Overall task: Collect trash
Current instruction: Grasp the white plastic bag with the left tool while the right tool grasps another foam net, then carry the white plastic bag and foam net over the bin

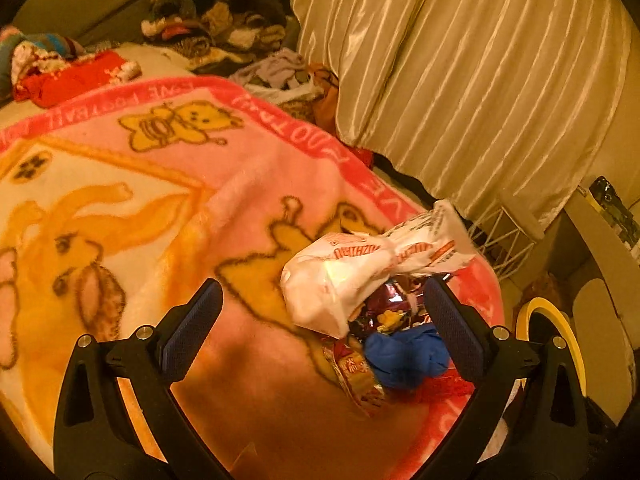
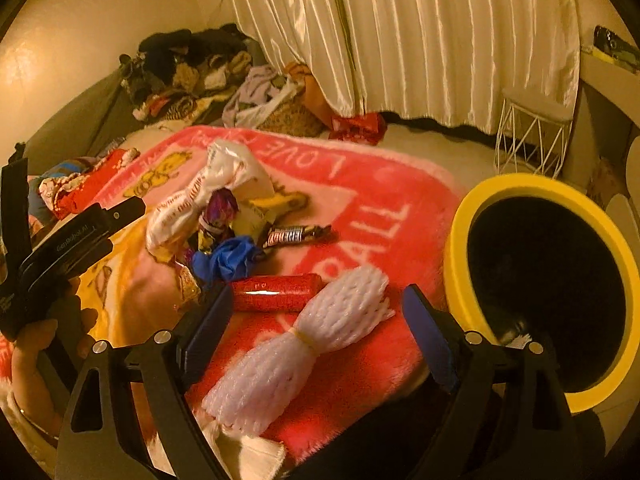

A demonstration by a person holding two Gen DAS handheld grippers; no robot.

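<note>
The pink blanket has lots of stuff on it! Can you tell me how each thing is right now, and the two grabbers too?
White foam net sleeve: lying flat, tied in the middle, between the right gripper's open jaws.
Red shiny tube wrapper: lying on its side.
Crumpled white plastic bag: scrunched, on the pile.
Blue crumpled cloth: bunched up.
Yellow-rimmed black bin: open, tilted.
Left gripper: open, holding nothing.
Right gripper: open, holding nothing.

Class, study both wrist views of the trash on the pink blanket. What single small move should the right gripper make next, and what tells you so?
Probably lower and close the right gripper on the white foam net. Its jaws stand open on either side of the net, which lies loose on the pink blanket, and the yellow-rimmed bin sits just to the right, ready for a drop. The left gripper is open too, over the white bag.
</note>
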